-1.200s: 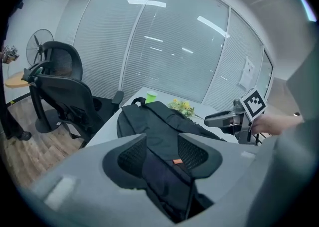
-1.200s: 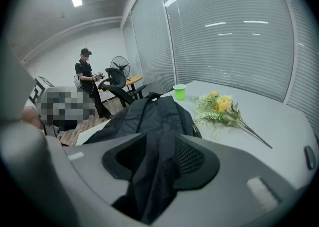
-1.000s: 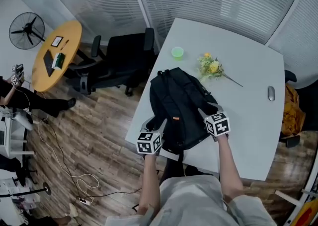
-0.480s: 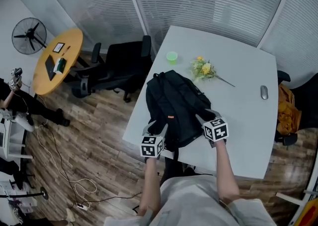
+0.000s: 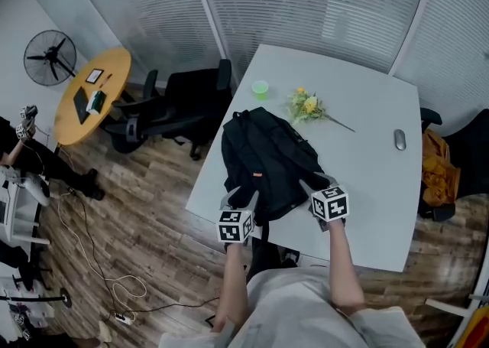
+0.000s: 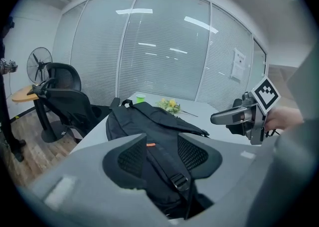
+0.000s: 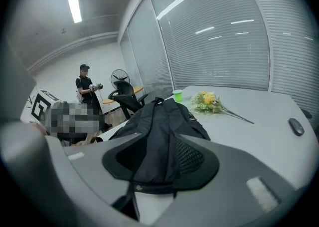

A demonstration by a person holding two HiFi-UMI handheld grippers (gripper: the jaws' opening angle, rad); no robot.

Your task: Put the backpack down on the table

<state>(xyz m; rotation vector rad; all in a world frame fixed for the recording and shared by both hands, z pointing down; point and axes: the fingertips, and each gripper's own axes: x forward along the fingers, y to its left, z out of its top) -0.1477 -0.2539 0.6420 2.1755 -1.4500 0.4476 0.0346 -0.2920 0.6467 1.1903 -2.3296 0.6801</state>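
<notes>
At the near edge of the table (image 5: 367, 186) lies the black backpack (image 5: 267, 159). The left gripper view shows what the head view hides: the left gripper (image 6: 162, 158) pinching a buckled strap; the right gripper (image 7: 159, 161) pinches its fabric. Beyond lie a green cup (image 5: 260, 89), flowers (image 5: 306, 105), 1 mouse (image 5: 399, 139); an office chair (image 5: 183, 98) stands beside the table.

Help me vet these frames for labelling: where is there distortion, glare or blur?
Head view: even light, sharp. Left gripper view: heavy fisheye, dark corners, ceiling-light reflections on the glass wall. Right gripper view: same fisheye; backpack sharp.
</notes>
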